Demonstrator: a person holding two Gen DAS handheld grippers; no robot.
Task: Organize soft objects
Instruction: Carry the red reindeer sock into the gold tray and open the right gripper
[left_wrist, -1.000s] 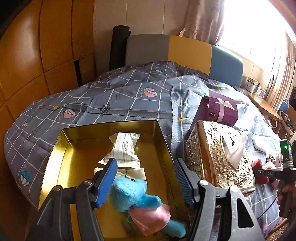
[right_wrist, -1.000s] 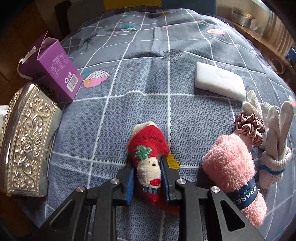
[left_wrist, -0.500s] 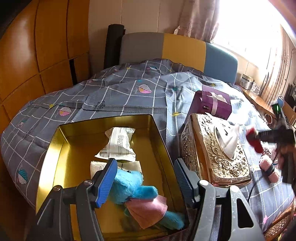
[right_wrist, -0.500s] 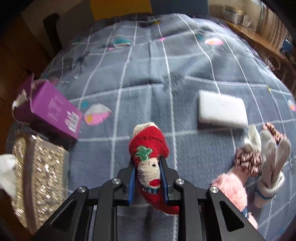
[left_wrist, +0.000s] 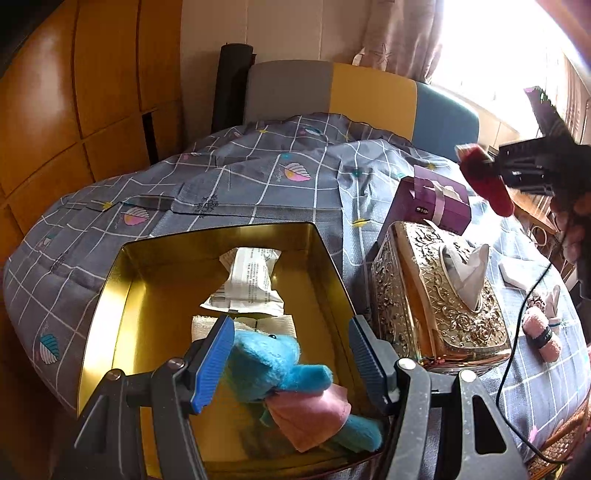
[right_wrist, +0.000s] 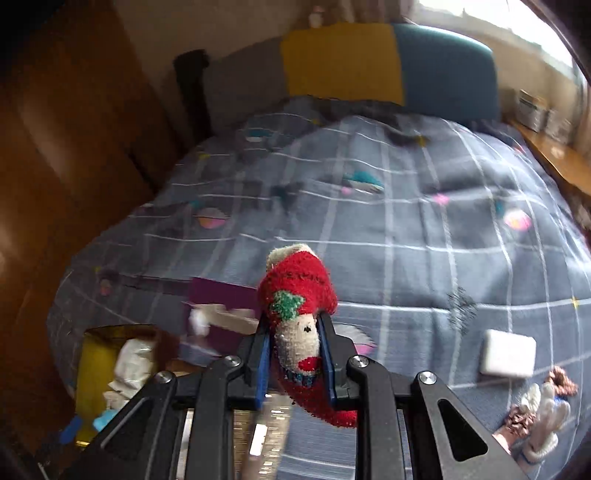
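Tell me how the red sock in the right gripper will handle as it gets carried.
The red sock is probably floppy: its toe droops below the right gripper. The fuzzy knit likely grips the pads. It seems light.

Red sock (right_wrist: 297, 295), gold tin (left_wrist: 122, 295)

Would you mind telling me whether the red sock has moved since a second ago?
Yes. The red sock, clamped in the right gripper, has risen off the bedspread and swung left, toward the purple box.
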